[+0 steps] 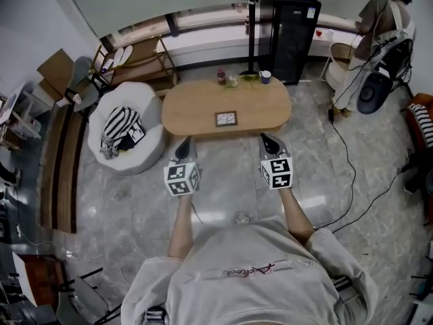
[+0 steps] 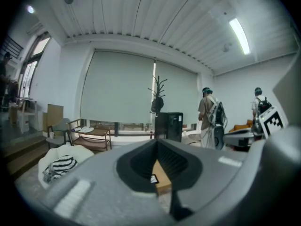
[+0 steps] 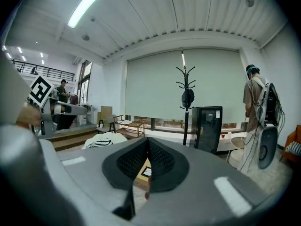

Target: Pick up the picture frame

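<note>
The picture frame (image 1: pixel 226 118) is small and dark-edged, lying flat near the front edge of an oval wooden table (image 1: pixel 196 110). My left gripper (image 1: pixel 184 142) and right gripper (image 1: pixel 265 139) hang side by side over the floor just short of the table, both pointing at it. Each is shut with nothing between its jaws. Through the narrow slit of the left gripper (image 2: pixel 156 143) I glimpse the frame (image 2: pixel 154 178) on the table (image 2: pixel 163 182). The right gripper (image 3: pixel 148 141) likewise shows the frame (image 3: pixel 146 172) beyond its closed tips.
A white beanbag seat (image 1: pixel 118 110) with a striped cloth (image 1: pixel 122 128) stands left of the table. Cups and small items (image 1: pixel 243 78) sit at the table's far edge. Behind are a black cabinet (image 1: pixel 292 29), a coat stand (image 1: pixel 252 26) and a wooden rack (image 1: pixel 135 59). A cable (image 1: pixel 346 156) crosses the floor at right.
</note>
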Motion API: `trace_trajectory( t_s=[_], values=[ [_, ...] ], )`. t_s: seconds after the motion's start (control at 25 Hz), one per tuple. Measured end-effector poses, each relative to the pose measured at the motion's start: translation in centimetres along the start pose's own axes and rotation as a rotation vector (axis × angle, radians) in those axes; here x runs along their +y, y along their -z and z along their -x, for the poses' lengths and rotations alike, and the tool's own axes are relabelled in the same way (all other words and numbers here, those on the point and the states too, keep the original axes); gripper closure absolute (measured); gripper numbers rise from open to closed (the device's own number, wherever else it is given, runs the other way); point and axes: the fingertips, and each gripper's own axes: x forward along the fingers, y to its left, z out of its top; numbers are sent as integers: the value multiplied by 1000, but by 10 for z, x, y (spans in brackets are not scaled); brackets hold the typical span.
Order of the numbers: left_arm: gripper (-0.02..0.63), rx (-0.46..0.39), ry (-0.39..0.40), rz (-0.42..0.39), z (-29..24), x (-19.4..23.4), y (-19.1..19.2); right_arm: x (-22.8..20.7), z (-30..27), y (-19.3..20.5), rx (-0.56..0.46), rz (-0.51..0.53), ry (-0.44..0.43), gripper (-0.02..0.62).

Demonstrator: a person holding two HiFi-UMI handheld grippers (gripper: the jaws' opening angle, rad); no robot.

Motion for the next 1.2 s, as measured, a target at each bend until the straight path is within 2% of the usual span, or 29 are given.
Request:
trace_trajectory(
  t_s=[0.56, 1.2],
  values=[
    [604, 34, -23, 16, -63, 15, 10, -34, -60, 4, 21, 0, -28, 589],
    [604, 37, -71, 42, -53, 32, 23, -17, -73, 11, 32, 19, -86, 589]
  ],
)
